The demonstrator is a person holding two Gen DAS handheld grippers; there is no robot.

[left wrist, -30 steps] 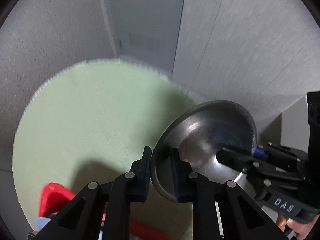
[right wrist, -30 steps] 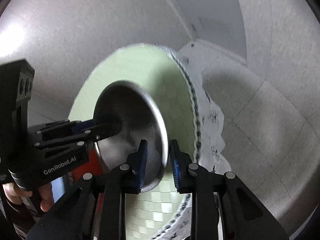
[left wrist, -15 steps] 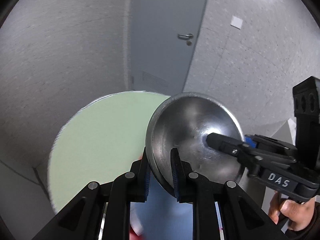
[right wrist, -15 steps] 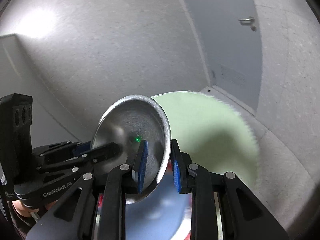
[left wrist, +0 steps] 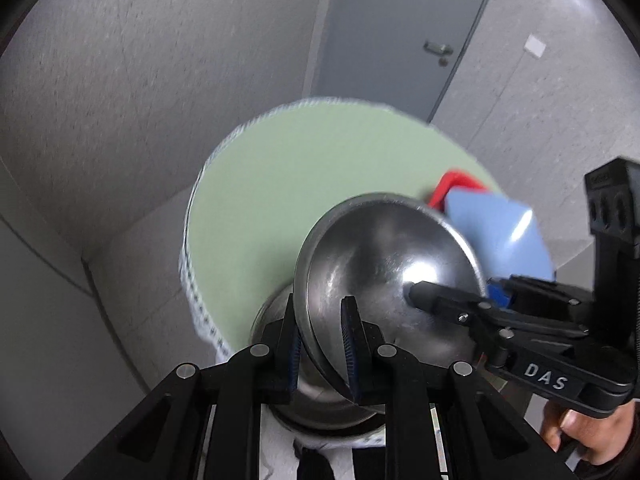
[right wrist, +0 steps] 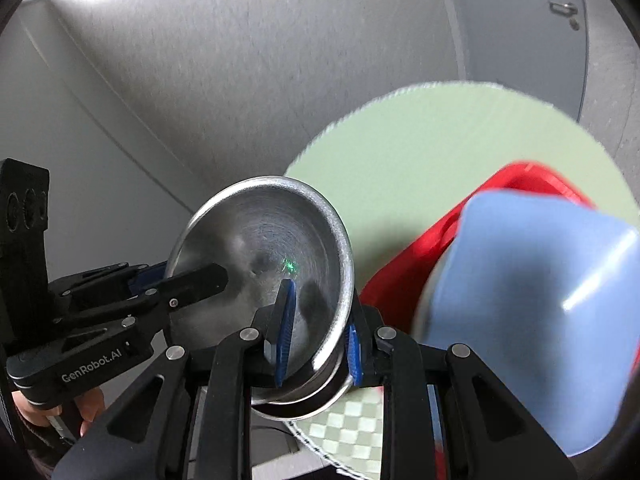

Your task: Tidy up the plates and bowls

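A shiny steel bowl [left wrist: 384, 264] is held in the air between both grippers, over the round green table [left wrist: 304, 168]. My left gripper [left wrist: 320, 340] is shut on its near rim. My right gripper [right wrist: 320, 332] is shut on the opposite rim of the same bowl [right wrist: 256, 248]. A second steel bowl [left wrist: 276, 312] lies just below it, mostly hidden. A light blue plate [right wrist: 532, 300] rests on a red plate [right wrist: 404, 272] to the right; both also show in the left wrist view as the blue plate [left wrist: 496, 232] and red plate [left wrist: 452, 184].
The green table [right wrist: 440, 152] has a white fringed edge [left wrist: 196, 292]. Grey walls stand close behind, with a grey door [left wrist: 400, 40] at the back. The person's hands hold both gripper handles.
Both grippers have swung with the steel bowl; the blue and red plates now appear to the right, and a second steel bowl shows beneath the held one.
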